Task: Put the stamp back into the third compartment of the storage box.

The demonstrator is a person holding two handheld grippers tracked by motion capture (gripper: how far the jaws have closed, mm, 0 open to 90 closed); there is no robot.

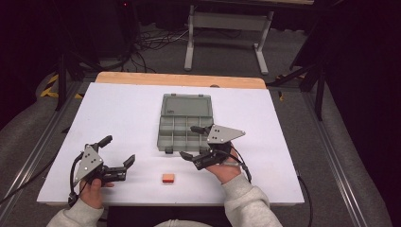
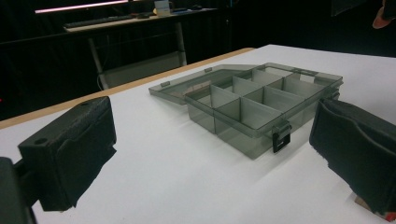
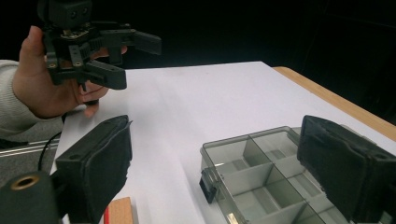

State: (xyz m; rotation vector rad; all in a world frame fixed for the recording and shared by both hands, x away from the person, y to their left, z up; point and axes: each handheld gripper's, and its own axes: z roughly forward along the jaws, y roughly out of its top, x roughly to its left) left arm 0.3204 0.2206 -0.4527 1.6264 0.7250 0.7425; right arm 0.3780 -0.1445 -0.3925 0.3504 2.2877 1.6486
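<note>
A grey see-through compartment box (image 1: 176,134) lies open mid-table, its lid (image 1: 185,106) flat behind it, the compartments looking empty. A small orange block (image 1: 168,178) rests near the front edge. My left gripper (image 1: 118,150) hovers open at the front left, well apart from the box, nothing between its jaws. My right gripper (image 1: 191,142) stands open at the box's front right corner, one jaw over the compartments. In the left gripper view the box (image 2: 252,100) lies ahead between the wide jaws. In the right gripper view the box (image 3: 252,182) and the block (image 3: 120,211) sit below the jaws.
The white table top (image 1: 123,113) has a wooden strip (image 1: 179,79) along its far edge. A metal-legged bench (image 1: 227,28) and cables stand on the floor beyond. In the right gripper view the other hand holds the left gripper (image 3: 133,60) above the table's corner.
</note>
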